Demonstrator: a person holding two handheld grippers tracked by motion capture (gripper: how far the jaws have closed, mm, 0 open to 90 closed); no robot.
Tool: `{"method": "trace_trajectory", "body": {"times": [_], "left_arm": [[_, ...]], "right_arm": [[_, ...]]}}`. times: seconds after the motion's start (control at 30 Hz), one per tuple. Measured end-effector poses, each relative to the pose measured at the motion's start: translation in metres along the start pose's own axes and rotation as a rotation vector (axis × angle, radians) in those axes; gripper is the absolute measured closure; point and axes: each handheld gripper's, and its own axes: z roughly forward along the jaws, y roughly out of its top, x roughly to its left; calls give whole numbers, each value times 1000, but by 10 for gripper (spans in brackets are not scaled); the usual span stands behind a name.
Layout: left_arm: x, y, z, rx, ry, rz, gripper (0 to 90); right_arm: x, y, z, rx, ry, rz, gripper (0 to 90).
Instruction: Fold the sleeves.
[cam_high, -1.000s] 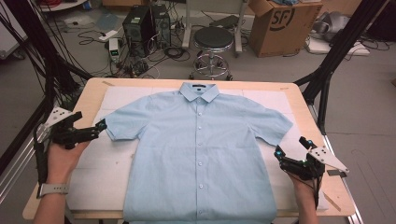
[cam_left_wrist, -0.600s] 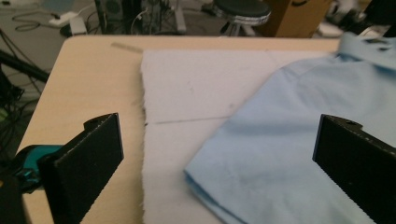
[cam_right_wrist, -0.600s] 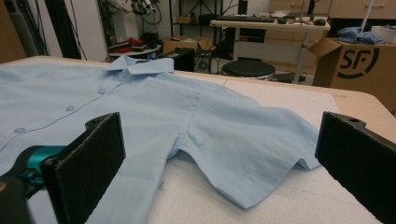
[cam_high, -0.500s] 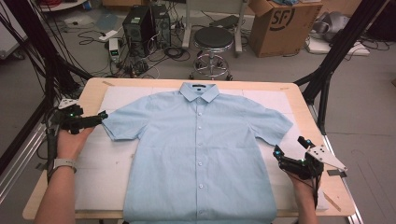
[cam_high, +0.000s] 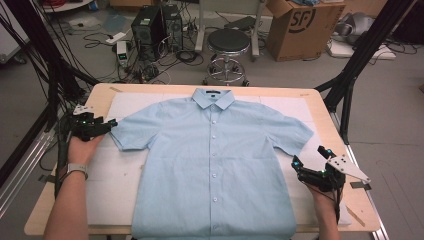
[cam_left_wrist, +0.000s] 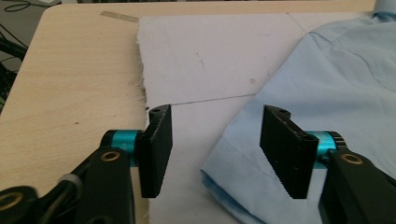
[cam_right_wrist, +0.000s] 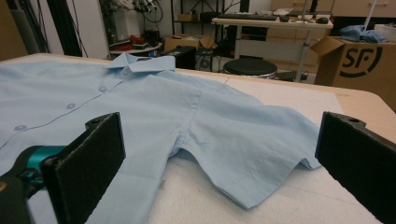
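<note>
White-padded table (cam_high: 125, 170): light-blue short-sleeved shirt (cam_high: 215, 165) flat, buttoned; left claw (cam_left_wrist: 215, 140) half-closing, gripping nothing; right claw (cam_right_wrist: 219, 158) wide.

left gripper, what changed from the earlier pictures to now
The left gripper moved up the table's left edge and in toward the shirt's left sleeve. Its fingers have just been closing, with the sleeve's edge between them but not yet pinched. The right gripper stayed open beside the right sleeve, and the shirt lies flat as before.
</note>
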Motion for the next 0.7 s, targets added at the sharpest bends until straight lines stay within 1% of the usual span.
{"method": "trace_trajectory", "body": {"times": [0.07,0.17,0.23,0.27,0.3,0.33,0.4,0.43,0.47,0.5,0.53,0.57,0.6,0.67,0.7], "left_arm": [[2,1,1,21,12,0,499],[3,0,3,36,13,-6,542],[3,-2,5,59,12,-5,569],[3,-2,5,59,12,-5,583],[4,-2,5,71,19,-6,599],[4,-2,5,71,19,-6,626],[5,-3,5,88,16,-7,630],[5,-3,5,88,16,-7,643],[5,-4,6,96,5,-19,641],[4,-5,8,122,2,-9,654],[4,-5,8,122,2,-9,671],[1,-5,9,135,-4,-7,691],[0,-5,9,144,2,-4,726],[-2,-5,9,149,5,-3,805],[-2,-4,9,157,14,-1,858]], "right_arm": [[0,0,0,7,2,0,3],[0,0,0,9,1,-1,3],[0,0,1,9,-2,-5,3],[0,0,1,9,-1,-7,3],[0,0,1,9,-4,-8,3],[0,0,1,11,-4,-11,3],[1,-1,1,17,-4,-10,3],[1,-1,1,17,-5,-13,3],[1,-1,1,17,-6,-12,3],[1,-1,1,17,-7,-12,3],[1,-1,1,21,-6,-11,3],[1,-1,2,19,-8,-11,3],[1,-1,2,18,-8,-12,3],[1,-1,2,18,-9,-10,3],[1,-1,2,18,-9,-12,3]]}}
